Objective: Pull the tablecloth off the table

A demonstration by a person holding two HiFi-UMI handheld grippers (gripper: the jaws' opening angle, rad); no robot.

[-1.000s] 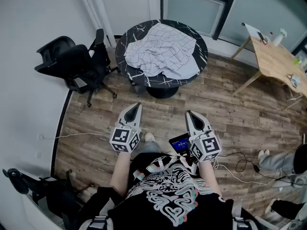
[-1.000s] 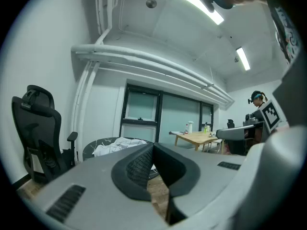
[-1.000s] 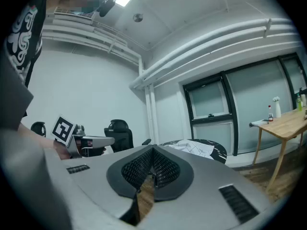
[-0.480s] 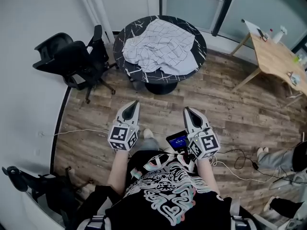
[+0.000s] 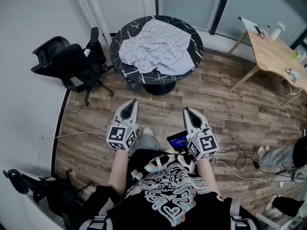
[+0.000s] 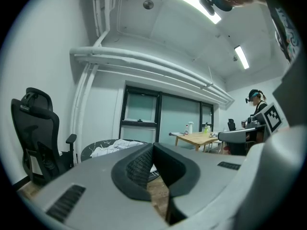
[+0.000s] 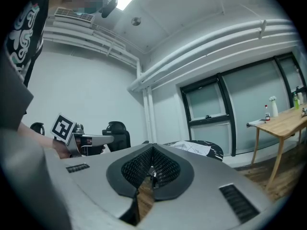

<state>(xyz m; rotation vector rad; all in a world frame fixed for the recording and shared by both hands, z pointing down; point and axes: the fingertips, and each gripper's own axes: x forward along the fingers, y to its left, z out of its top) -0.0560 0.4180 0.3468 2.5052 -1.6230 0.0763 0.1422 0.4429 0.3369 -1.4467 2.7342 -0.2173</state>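
Crumpled white grid-print tablecloth (image 5: pixel 157 47) bunched on round black marbled table (image 5: pixel 195 46), well ahead of me. Left gripper (image 5: pixel 133 102) & right gripper (image 5: pixel 186 110) both closed, empty. I'd step in, open up, pinch near hem w/ both, pull low.

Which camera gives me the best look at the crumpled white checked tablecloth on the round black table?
Head view: the whole crumpled white checked tablecloth shows from above, spread over the round black table. Both gripper views catch only a low, distant sliver of it, edge-on.
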